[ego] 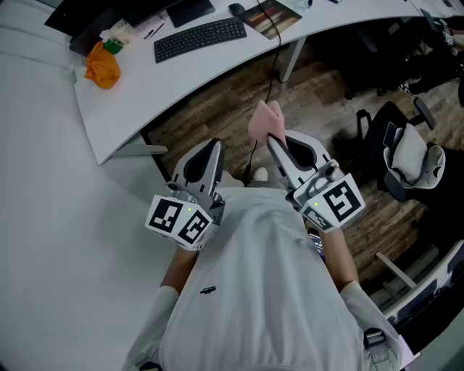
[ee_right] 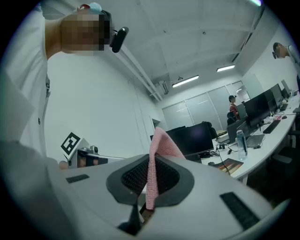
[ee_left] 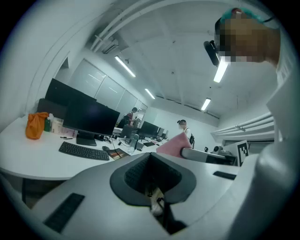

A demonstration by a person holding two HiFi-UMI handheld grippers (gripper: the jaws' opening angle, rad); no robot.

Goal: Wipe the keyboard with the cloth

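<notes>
A black keyboard lies on the curved white desk, well ahead of both grippers; the left gripper view shows the keyboard in front of a dark monitor. My right gripper is held near my chest, shut on a pink cloth that sticks up from its jaws. In the right gripper view the cloth stands pinched between the dark pads. My left gripper is raised beside it, jaws together with nothing in them. The pink cloth also shows in the left gripper view.
An orange bag sits at the desk's left end. A mouse and a patterned pad lie right of the keyboard. A cable hangs off the desk edge. An office chair stands on the wooden floor at right.
</notes>
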